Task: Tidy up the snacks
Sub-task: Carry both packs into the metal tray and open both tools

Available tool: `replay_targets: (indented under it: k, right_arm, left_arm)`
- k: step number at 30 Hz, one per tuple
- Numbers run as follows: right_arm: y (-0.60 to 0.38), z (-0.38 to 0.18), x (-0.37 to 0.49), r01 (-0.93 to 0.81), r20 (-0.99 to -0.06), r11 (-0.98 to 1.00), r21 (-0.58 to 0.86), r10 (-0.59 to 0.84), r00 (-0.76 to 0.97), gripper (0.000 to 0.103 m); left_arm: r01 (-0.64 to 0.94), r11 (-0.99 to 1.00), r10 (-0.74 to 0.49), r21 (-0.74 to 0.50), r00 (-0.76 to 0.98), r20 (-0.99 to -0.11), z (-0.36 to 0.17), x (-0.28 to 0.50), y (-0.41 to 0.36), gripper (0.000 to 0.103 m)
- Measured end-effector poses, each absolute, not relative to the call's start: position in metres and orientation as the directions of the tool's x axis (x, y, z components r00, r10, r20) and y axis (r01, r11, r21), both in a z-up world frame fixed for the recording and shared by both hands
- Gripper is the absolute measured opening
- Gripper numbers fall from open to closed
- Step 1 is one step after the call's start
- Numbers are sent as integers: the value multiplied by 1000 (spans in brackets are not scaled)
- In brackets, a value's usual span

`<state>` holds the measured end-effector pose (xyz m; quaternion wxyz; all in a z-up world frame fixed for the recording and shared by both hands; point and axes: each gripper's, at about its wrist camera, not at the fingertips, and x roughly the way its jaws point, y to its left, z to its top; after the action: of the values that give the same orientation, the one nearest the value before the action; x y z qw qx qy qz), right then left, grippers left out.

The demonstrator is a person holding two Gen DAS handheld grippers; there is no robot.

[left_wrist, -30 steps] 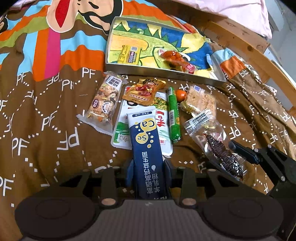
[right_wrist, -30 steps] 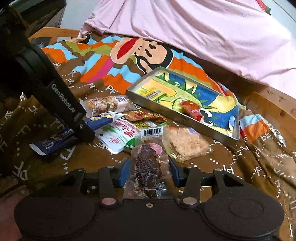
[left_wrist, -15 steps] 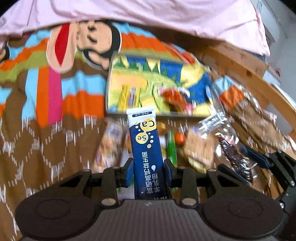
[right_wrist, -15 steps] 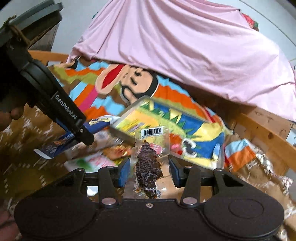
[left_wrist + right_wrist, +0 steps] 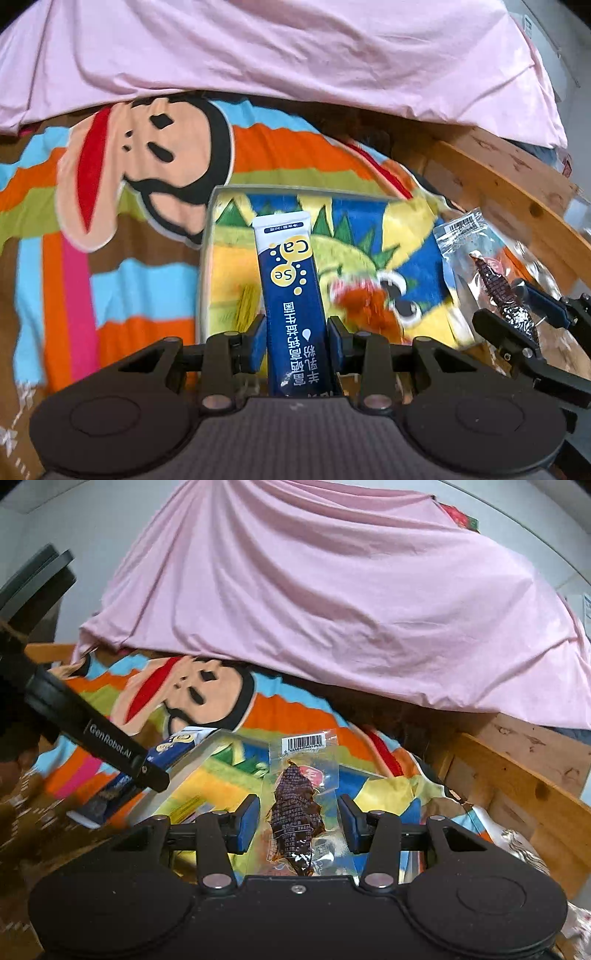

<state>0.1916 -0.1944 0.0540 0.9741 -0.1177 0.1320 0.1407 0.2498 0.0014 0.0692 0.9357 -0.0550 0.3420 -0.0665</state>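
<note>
Both grippers have risen over the tray (image 5: 209, 236): left (image 5: 296, 338) clamps the sachet (image 5: 291, 291), right (image 5: 298, 818) the pouch (image 5: 299, 797).

Pink sheet (image 5: 295, 55) over cartoon-monkey blanket (image 5: 110, 221); wooden bed frame (image 5: 517, 775) right.

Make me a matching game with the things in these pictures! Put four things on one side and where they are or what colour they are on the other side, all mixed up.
Things:
1. blue stick packet
2. clear packet with the dark snack
3. dinosaur tray
4. big sheet

Clues:
A. pink
B. held in the left gripper
C. lying on the cartoon-monkey blanket
D. held in the right gripper

Pairs: 1-B, 2-D, 3-C, 4-A
</note>
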Motion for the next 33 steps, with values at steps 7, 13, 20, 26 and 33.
replay_targets:
  k: [7,13,20,26,33]
  right_arm:
    - [-207,34,257,-277,-324,951,-136,222,920,48]
    - [-213,12,296,-239,-375,968,-75,195,906,48]
    - [-217,-16,316,-205,-454,979,-2,182,872,48]
    - [-219,-28,320,-198,-489,980,20,182,853,48]
    - [-221,-35,319,-188,-506,982,35,179,843,48]
  left_arm:
    - [98,981,-183,-170,772,-608,40,314,-17,38]
    - [109,979,-194,-174,765,-614,11,338,-29,38]
    - [129,978,-202,-162,753,-626,-10,343,-37,38]
    - [117,980,-196,-164,743,-640,-21,344,-36,38]
    - [114,981,-188,-156,758,-625,-24,340,-37,38]
